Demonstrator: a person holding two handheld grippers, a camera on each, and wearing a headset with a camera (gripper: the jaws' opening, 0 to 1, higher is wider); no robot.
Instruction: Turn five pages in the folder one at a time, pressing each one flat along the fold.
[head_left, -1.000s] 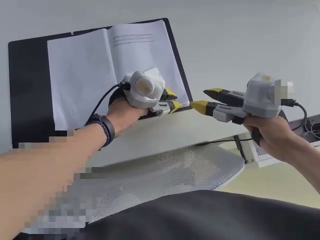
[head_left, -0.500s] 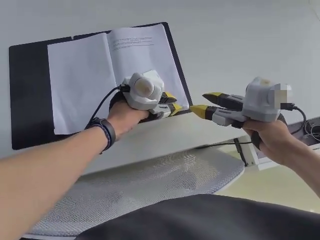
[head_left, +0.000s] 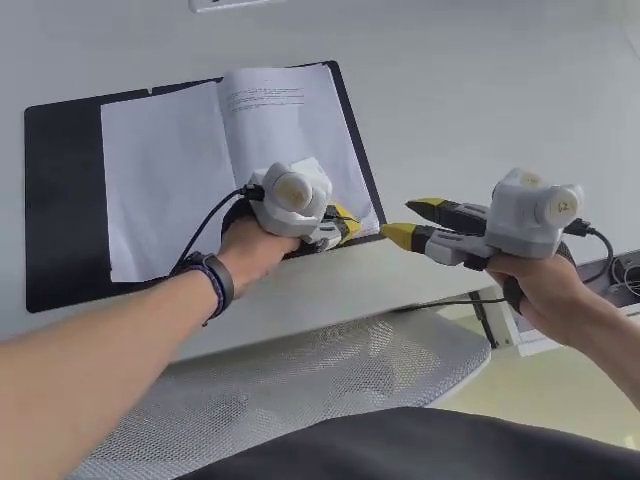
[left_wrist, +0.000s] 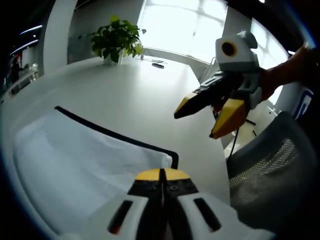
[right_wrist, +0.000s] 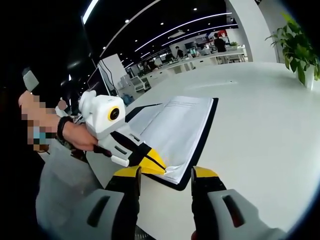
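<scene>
A black folder (head_left: 60, 200) lies open on the white table, a white sheet on its left side (head_left: 165, 180) and a printed page (head_left: 290, 130) on its right. My left gripper (head_left: 345, 222) is shut, its yellow tips resting at the lower right corner of the right page (left_wrist: 75, 165). I cannot tell whether a sheet is pinched between them. In its own view the left gripper (left_wrist: 161, 174) has its jaws together. My right gripper (head_left: 410, 220) hovers open just right of that corner, off the folder. From the right gripper (right_wrist: 165, 175), the left gripper (right_wrist: 157, 167) is seen on the page corner.
A grey mesh chair back (head_left: 300, 370) sits below the table's front edge (head_left: 400, 270). A potted plant (left_wrist: 116, 40) stands at the table's far end. A cable (head_left: 600, 265) trails from the right gripper. Bare table (head_left: 480, 100) stretches right of the folder.
The head camera has shifted, so the folder sits lower in the picture. Both grippers keep their places at the folder's lower right corner.
</scene>
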